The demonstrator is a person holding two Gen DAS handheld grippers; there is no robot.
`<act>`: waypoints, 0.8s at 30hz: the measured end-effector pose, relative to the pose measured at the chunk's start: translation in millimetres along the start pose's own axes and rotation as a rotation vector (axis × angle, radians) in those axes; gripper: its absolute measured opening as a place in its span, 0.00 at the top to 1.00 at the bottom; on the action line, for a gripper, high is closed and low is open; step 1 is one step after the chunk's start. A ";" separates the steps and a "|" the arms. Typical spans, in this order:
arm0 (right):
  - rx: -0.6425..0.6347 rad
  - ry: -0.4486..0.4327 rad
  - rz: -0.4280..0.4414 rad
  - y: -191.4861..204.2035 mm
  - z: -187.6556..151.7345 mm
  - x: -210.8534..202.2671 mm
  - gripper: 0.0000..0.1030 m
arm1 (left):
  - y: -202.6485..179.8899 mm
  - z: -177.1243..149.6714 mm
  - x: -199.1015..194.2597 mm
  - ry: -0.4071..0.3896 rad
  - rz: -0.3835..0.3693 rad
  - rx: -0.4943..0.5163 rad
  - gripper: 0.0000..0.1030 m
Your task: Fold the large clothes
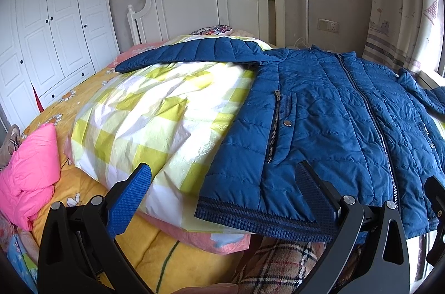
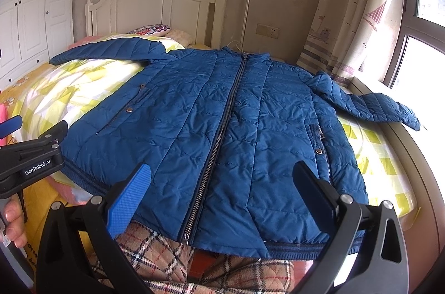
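A blue quilted jacket (image 2: 222, 127) is seen spread front-up on the bed (image 1: 155, 260), zipped closed, its hem at the near edge and its collar toward the far white headboard (image 2: 155, 1). It is laid over a yellow-and-white checked duvet (image 1: 155, 110). One sleeve (image 1: 189, 53) is stretched out to the left across the duvet, the other sleeve (image 2: 383, 107) is thrown out to the right, toward the window (image 2: 425, 43).

The left tongs (image 1: 222, 196) are held apart over the jacket's near left corner (nothing is gripped between the fingers). The right tongs (image 2: 222, 193) are likewise held wide apart, above the hem by the foot of the zipper (image 2: 219, 143), with nothing clamped. In the right wrist view the left tongs (image 2: 41, 152) are caught at the left edge, beside the hem.

A pink padded garment (image 1: 30, 171) is left lying at the near left of the bed, well apart from the jacket. White wardrobe doors (image 1: 52, 29) are seen on the far left, a patterned curtain (image 2: 358, 10) on the right.
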State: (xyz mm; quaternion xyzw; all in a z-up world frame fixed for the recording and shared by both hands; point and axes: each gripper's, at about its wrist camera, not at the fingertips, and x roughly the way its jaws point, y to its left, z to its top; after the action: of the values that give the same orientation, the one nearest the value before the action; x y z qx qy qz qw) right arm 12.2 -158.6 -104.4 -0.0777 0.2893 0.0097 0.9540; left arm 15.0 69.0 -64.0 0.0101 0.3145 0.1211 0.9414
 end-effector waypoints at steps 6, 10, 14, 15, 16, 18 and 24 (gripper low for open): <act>0.006 0.000 0.001 -2.4 0.4 1.4 0.02 | -0.4 -1.5 5.1 0.014 -0.002 0.000 0.04; 0.026 0.003 0.011 -11.0 -0.4 7.8 0.02 | -2.7 -3.5 13.6 0.033 -0.009 0.001 0.04; 0.057 -0.004 0.018 -22.5 1.5 17.5 0.02 | -9.4 -3.2 25.0 0.049 -0.018 0.013 0.04; 0.067 -0.005 0.017 -26.2 2.7 21.3 0.02 | -12.2 -2.3 29.4 0.059 -0.023 0.018 0.04; 0.081 -0.003 0.018 -31.3 4.5 26.2 0.02 | -15.3 -0.6 33.9 0.070 -0.030 0.024 0.04; 0.111 0.005 0.020 -42.1 8.7 36.0 0.02 | -21.4 4.5 41.8 0.086 -0.043 0.031 0.04; 0.174 0.039 -0.003 -71.6 28.9 71.8 0.02 | -40.7 35.2 67.4 0.111 -0.070 0.030 0.04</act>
State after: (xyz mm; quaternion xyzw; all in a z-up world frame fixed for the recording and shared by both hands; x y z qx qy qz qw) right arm 92.4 -226.8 -110.2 0.0050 0.3074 -0.0183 0.9514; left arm 97.0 47.3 -79.4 0.0066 0.3684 0.0839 0.9259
